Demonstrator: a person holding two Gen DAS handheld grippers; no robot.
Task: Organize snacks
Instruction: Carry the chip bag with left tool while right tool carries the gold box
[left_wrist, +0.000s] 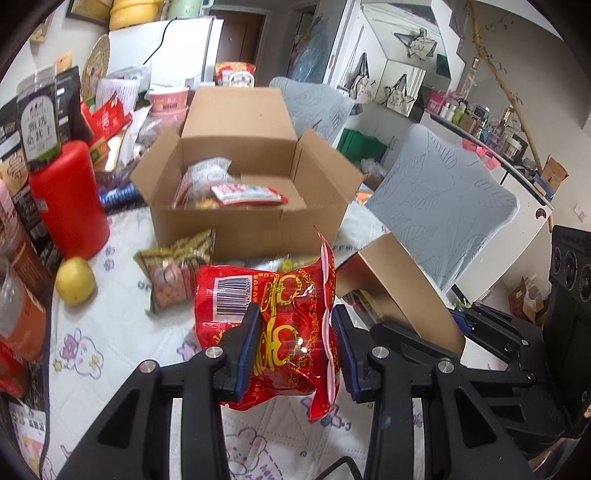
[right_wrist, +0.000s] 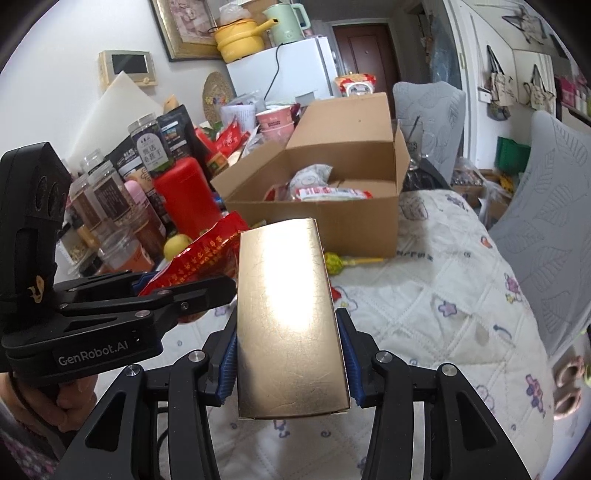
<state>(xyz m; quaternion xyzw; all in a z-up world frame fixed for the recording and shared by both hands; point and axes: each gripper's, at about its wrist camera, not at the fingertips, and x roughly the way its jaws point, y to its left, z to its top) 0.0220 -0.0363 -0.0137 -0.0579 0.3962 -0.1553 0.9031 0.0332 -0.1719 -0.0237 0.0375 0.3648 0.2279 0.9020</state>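
My left gripper (left_wrist: 295, 332) is shut on a red snack bag (left_wrist: 273, 332) with gold print and a barcode, held above the tablecloth in front of the open cardboard box (left_wrist: 251, 229). The box holds several snack packets (left_wrist: 236, 188). My right gripper (right_wrist: 288, 350) is shut on a gold box (right_wrist: 288, 317), held upright above the table. The gold box also shows at the right of the left wrist view (left_wrist: 391, 280). The red bag (right_wrist: 207, 254) and the left gripper body (right_wrist: 110, 317) show at the left of the right wrist view. The cardboard box (right_wrist: 354, 229) stands beyond.
A green-brown snack packet (left_wrist: 173, 273), a yellow lemon (left_wrist: 75, 280) and a red canister (left_wrist: 70, 199) lie left of the box. Jars and bags (right_wrist: 122, 177) crowd the table's left. A lollipop (right_wrist: 336, 263) lies before the box. Grey chairs (left_wrist: 443, 199) stand right.
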